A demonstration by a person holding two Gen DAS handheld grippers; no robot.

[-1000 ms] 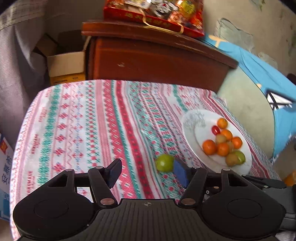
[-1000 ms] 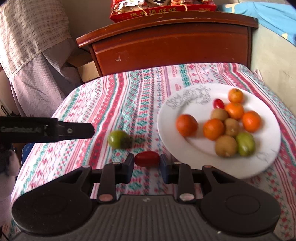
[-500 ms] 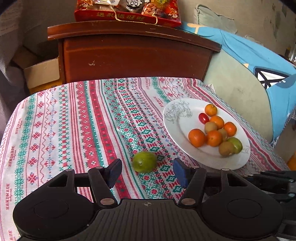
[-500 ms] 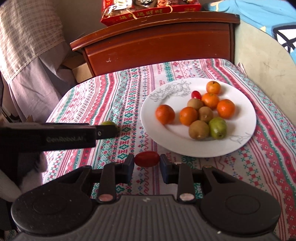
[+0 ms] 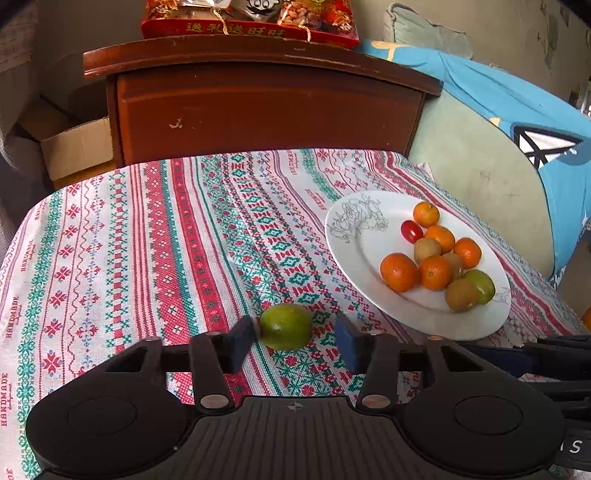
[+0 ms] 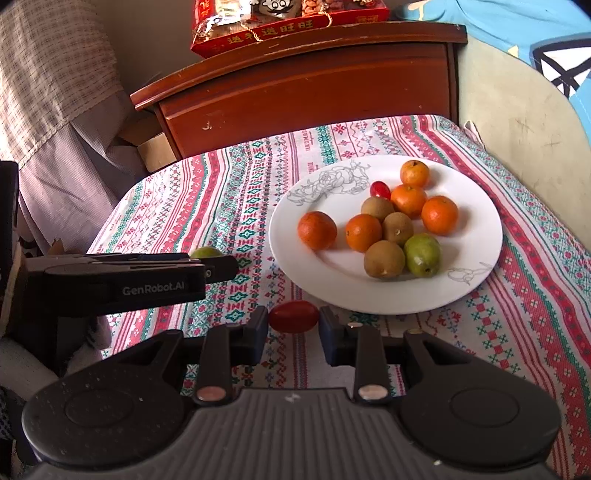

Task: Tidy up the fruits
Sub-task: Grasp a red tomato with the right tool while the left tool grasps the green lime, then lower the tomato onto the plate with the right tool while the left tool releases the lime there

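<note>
A green lime (image 5: pixel 285 326) lies on the patterned tablecloth (image 5: pixel 147 258). My left gripper (image 5: pixel 293 341) is open with the lime between its fingers, close to the left pad. My right gripper (image 6: pixel 293 325) is shut on a red cherry tomato (image 6: pixel 294 321), held near the front rim of the white plate (image 6: pixel 476 273). The plate holds several oranges, kiwis, a green fruit (image 6: pixel 423 254) and another cherry tomato (image 6: pixel 380 189). The lime also shows in the right wrist view (image 6: pixel 206 252), mostly hidden behind the left gripper body (image 6: pixel 110 280).
A brown wooden cabinet (image 5: pixel 266 110) stands behind the table with a red gift box (image 5: pixel 251 18) on top. A cardboard box (image 5: pixel 74 147) sits at the far left. A pale green and blue cushion (image 5: pixel 498 155) borders the table's right side.
My left gripper has moved so the lime now sits between its open fingers. My right gripper has carried the tomato closer to the plate's front rim.
</note>
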